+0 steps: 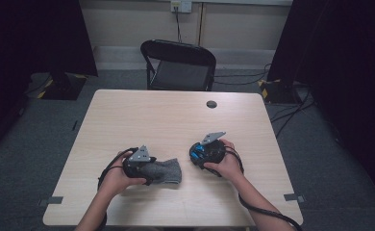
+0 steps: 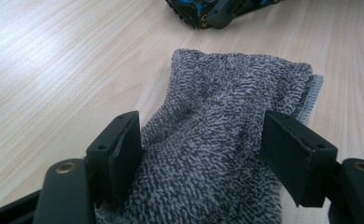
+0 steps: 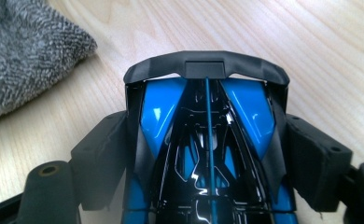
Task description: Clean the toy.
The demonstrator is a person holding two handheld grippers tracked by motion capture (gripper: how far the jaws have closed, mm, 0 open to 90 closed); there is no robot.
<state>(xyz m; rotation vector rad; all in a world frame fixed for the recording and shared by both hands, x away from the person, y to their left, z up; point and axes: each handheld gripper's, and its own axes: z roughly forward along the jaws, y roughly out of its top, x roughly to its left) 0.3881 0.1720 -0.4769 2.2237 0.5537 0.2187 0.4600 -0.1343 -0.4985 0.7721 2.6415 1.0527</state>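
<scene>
A cloth and a toy car are held on the table

At lower left, the grey cloth [image 1: 165, 171] is pinched loosely in the left claw [image 1: 149, 169]. Right of middle, the blue toy car [image 1: 202, 151] is squeezed by the right claw [image 3: 207, 154]. The table [image 1: 166, 115] is smooth, so the cloth could be dropped, or the shiny car could slip out.
</scene>
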